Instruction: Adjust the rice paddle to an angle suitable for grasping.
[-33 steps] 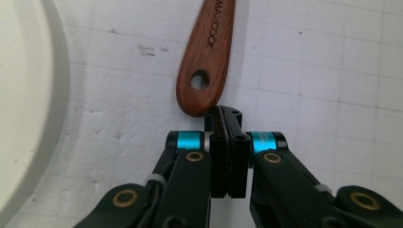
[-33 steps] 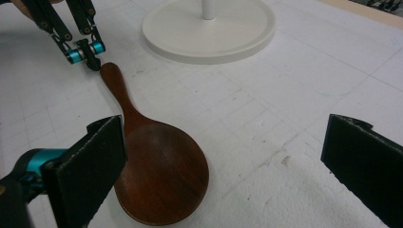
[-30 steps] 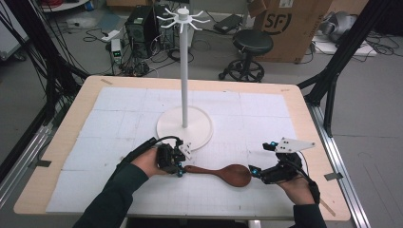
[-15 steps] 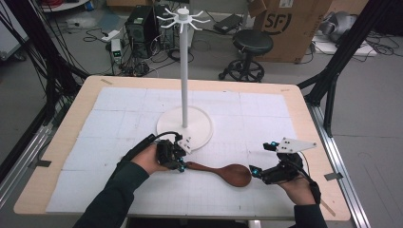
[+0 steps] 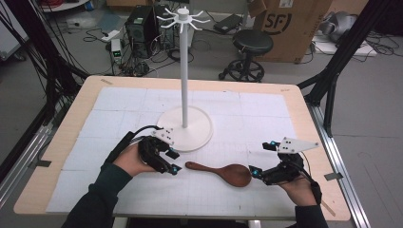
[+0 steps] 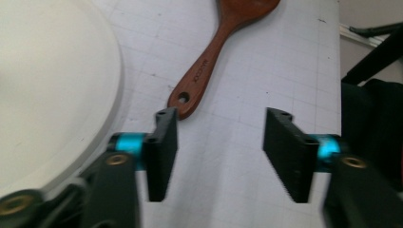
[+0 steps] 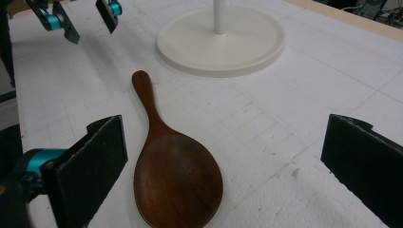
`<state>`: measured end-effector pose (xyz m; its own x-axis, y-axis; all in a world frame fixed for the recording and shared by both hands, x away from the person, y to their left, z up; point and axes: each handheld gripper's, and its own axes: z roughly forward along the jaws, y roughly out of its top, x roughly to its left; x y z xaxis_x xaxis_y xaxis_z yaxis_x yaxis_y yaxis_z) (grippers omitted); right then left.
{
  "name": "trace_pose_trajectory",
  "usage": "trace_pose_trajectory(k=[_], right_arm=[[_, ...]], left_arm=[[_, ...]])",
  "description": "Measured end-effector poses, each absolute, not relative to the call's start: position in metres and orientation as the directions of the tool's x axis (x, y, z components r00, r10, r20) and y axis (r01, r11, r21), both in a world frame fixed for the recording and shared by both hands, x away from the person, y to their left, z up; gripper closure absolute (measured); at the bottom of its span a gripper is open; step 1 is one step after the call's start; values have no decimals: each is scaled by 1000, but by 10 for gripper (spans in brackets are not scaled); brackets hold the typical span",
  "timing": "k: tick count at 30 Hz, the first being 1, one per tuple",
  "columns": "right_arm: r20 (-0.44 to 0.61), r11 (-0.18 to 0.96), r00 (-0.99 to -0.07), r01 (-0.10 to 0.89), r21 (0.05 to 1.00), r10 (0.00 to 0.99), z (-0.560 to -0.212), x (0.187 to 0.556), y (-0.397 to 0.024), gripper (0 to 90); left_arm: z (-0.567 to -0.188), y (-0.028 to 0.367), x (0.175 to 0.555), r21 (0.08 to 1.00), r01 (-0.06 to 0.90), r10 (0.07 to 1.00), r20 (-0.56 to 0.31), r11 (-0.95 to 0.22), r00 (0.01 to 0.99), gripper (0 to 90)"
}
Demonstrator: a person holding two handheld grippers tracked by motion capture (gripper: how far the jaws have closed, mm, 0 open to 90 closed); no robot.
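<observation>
Black ridged jaws stand wide apart on the left tool (image 6: pixel 216 156), holding nothing, with the holed tip of the wooden spoon (image 6: pixel 214 61) just beside one jaw. The right tool (image 7: pixel 223 175) is spread wide too and empty, its jaws either side of the spoon's bowl without touching it. The spoon lies flat on the white gridded mat of the table (image 5: pixel 85 102), between the two tools and in front of the round base of the white hook stand (image 5: pixel 184 121).

Judged from its look, the spoon is stiff, light, solid wood with a smooth finish, so it may slip a little under hard jaws but should not bend or break. Lying flat, it offers little height; the narrow handle near the hole seems the better place to pinch, edge to edge.

Count: one spoon, one stand, two tools.
</observation>
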<state>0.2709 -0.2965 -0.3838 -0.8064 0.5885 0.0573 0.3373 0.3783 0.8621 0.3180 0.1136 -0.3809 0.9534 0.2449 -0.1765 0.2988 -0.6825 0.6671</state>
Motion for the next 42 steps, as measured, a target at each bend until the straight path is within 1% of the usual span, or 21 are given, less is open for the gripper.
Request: trace_pose_trajectory(k=[2,3,4,5,6,7,8,9,11,13,24,30,37,42], right_arm=[[54,382,-809,333,862,585,-383,271,-295,3],[57,383,-811,335,861,582,-383,271,-294,3],[57,383,-811,335,861,582,-383,271,-294,3],[54,385,-812,334,860,582,-383,271,-293,3],[56,387,-814,335,859,579,-384,271,-292,3],[54,391,-815,333,858,577,-384,272,-292,3],[54,391,-815,333,858,577,-384,272,-292,3],[53,390,-815,333,858,578,-384,272,-292,3],[54,391,-816,332,859,575,-384,272,-291,3],[65,386,-818,337,859,571,-384,273,-290,3],[61,396,-834,324,859,549,-381,271,-280,3],[35,442,-859,297,847,511,-371,270,-268,3],[22,462,-876,275,843,481,-369,271,-260,3],[17,464,-877,270,843,480,-371,271,-259,3]], left_arm=[[-381,121,317,679,314,267,-177,-664,947,349],[-381,125,316,681,329,279,-187,-655,942,282],[-381,128,316,683,336,290,-186,-649,939,282],[-381,131,315,685,343,299,-188,-643,936,246],[-381,135,313,689,345,309,-182,-637,934,164],[-381,138,312,693,343,320,-168,-634,932,114],[-382,141,311,697,340,332,-154,-631,931,114],[-382,145,310,705,342,338,-152,-622,929,71],[-382,152,308,724,342,343,-153,-599,927,55],[-382,159,306,739,341,347,-153,-582,925,17],[-377,191,291,792,337,383,-142,-510,913,17],[-374,207,283,826,327,396,-139,-459,908,17],[-374,219,280,846,332,407,-153,-417,901,17],[-372,225,281,857,330,410,-157,-396,899,17]])
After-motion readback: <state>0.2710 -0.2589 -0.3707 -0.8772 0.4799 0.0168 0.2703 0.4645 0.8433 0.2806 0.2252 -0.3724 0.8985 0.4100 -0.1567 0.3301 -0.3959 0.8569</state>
